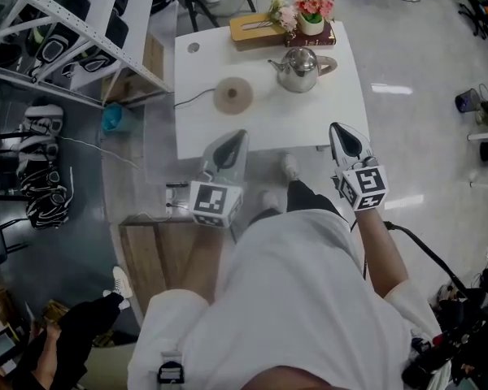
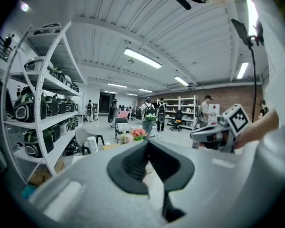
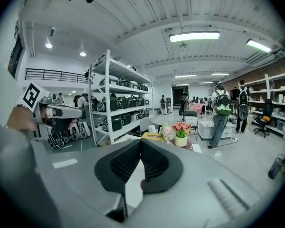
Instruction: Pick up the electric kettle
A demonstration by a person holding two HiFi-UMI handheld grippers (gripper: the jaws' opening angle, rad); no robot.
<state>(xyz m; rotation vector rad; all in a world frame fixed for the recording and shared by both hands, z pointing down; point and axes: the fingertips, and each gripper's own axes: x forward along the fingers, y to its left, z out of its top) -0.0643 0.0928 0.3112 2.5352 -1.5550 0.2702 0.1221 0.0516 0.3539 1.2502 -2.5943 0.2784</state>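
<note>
Stainless steel marks out the electric kettle (image 1: 299, 70) in the head view: it stands upright near the far end of a white table (image 1: 342, 112), apart from both grippers. Its round power base (image 1: 233, 96) lies just to its left, not under it, with a cord running off the table's left edge. Behind the kettle sit a wooden tissue box (image 1: 254, 27) and a flower pot (image 1: 311, 13) on a dark red book (image 1: 329, 36). The left gripper (image 1: 237, 136) and right gripper (image 1: 338, 128) hover at the table's near edge, both pointing towards it, one on either side of the person's legs. A metal rack (image 1: 81, 19) fills the upper left, and another person (image 1: 77, 327) sits at the lower left.

From the left gripper view, the two dark jaws meet at their tips with nothing between them. The pink flowers peek just above them, the rack with dark appliances rises on the left, and the right gripper shows at the right edge.

From the right gripper view, the jaws are likewise pressed together and empty. Beyond them stand the flower pot and tissue box; the left gripper appears at the left before the rack, and people with backpacks (image 3: 223, 103) stand further back.
</note>
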